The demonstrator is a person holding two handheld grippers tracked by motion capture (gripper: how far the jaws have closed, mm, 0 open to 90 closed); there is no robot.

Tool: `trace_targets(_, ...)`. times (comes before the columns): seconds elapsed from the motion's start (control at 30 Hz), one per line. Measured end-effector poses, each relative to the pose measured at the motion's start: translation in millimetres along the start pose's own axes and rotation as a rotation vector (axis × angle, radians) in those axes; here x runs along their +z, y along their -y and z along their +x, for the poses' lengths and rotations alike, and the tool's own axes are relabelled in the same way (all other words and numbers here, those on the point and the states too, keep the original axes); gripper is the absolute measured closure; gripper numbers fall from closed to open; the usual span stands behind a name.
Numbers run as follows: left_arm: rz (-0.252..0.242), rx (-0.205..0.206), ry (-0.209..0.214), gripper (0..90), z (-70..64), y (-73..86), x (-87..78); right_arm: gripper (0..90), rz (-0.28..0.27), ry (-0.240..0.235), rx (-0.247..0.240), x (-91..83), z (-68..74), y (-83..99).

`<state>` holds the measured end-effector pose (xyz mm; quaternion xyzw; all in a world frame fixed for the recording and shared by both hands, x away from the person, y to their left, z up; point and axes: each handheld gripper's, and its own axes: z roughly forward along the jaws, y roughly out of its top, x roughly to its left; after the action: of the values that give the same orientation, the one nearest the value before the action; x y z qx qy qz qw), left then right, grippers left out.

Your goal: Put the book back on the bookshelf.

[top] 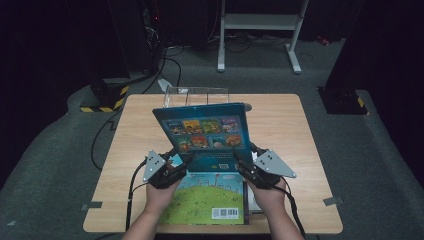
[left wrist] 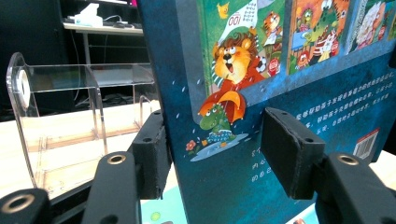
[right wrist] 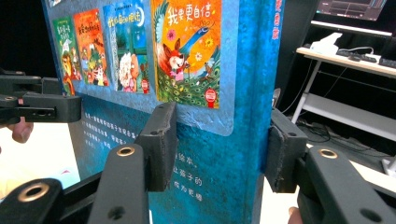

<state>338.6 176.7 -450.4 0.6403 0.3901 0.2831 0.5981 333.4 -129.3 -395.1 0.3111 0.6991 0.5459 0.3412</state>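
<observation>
From where I stood, the job looked about halfway through. The person had the blue picture book (top: 204,131) up off the bench (top: 280,125), tilted with its back cover facing them, and each pair of tongs gripped one lower corner of it. The left tongs (top: 172,167) were closed on the book's left edge; in the left gripper view one pad sat on the cover and the other behind it, with the board pinched between them (left wrist: 219,135). The right tongs (top: 246,167) were clamped across the spine side, and the right gripper view showed the black pads (right wrist: 161,140) pressed to either face of the thick blue edge. So the lifting seemed done. What remained, by my reckoning, was to carry the book forward and stand it in the clear acrylic rack (top: 197,95), which stood at the far edge of the bench just behind the raised book, its slots apparently empty as far as the left gripper view (left wrist: 70,116) let me see. A second book with a green meadow cover (top: 210,200) lay flat on the bench near the person, beneath and between the two hands, untouched by either tool; I judged it was waiting its turn. The raised book was not yet in contact with the rack.
</observation>
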Motion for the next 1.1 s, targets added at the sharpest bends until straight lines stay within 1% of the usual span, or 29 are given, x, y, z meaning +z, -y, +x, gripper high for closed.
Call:
trace_targets(0.03,0.000,0.000,0.000,44.4,0.0,0.0,0.0,51.8,0.000,0.000,0.000,0.0,0.0,0.0)
trace_targets(0.1,0.022,-0.004,0.002,44.2,1.3,3.4,1.8,51.6,0.008,0.002,0.005,2.4,0.0,1.6)
trace_targets(0.13,0.026,-0.011,0.001,44.1,1.4,5.1,2.4,51.6,0.019,0.001,0.007,3.6,0.3,4.9)
trace_targets(0.17,0.026,-0.004,-0.002,44.1,1.3,6.8,1.4,51.6,0.022,0.000,0.010,3.6,0.7,6.3)
trace_targets(0.27,0.031,0.009,-0.004,43.9,-0.8,6.5,-0.8,51.5,0.014,-0.008,0.026,1.6,0.3,10.7)
trace_targets(0.37,0.029,0.002,0.000,43.3,-1.8,7.4,-2.8,51.2,0.012,-0.013,0.026,-0.6,1.3,11.0)
trace_targets(0.43,0.036,0.012,0.008,43.1,-3.1,7.1,-7.0,49.4,0.017,-0.021,0.031,-3.9,3.8,10.7)
trace_targets(0.5,0.036,0.008,0.012,41.7,-3.8,6.8,-7.8,48.6,0.021,-0.023,0.032,-5.1,4.7,10.4)
trace_targets(0.53,0.040,0.010,0.016,41.1,-3.9,6.5,-8.7,46.2,0.022,-0.031,0.034,-6.7,6.2,10.1)
trace_targets(0.63,0.039,0.010,0.017,38.7,-5.5,5.4,-10.3,44.3,0.028,-0.038,0.042,-8.1,8.5,9.4)
trace_targets(0.7,0.033,0.014,0.017,38.0,-6.1,4.4,-11.9,43.9,0.029,-0.044,0.046,-8.8,8.6,8.5)
trace_targets(0.77,0.005,0.008,0.016,37.8,-7.1,2.1,-15.0,43.7,0.028,-0.048,0.046,-9.2,8.7,7.8)
trace_targets(0.8,-0.004,0.007,0.024,36.9,-7.8,-1.4,-17.4,43.1,0.017,-0.057,0.046,-9.8,9.7,4.9)
trace_targets(0.9,-0.010,0.017,0.017,36.2,-9.5,-4.3,-20.0,40.1,0.010,-0.076,0.049,-9.2,10.3,-0.9)
trace_targets(1.03,-0.021,0.019,0.011,35.8,-9.9,-5.8,-22.3,41.1,-0.005,-0.114,0.076,-8.3,10.5,-7.8)
trace_targets(1.07,-0.022,0.005,0.002,35.4,-9.5,-6.8,-22.8,42.0,0.002,-0.121,0.081,-7.8,10.3,-8.9)
trace_targets(1.1,-0.019,-0.003,0.003,34.9,-8.9,-7.1,-23.1,43.0,0.004,-0.127,0.082,-7.8,10.5,-9.1)
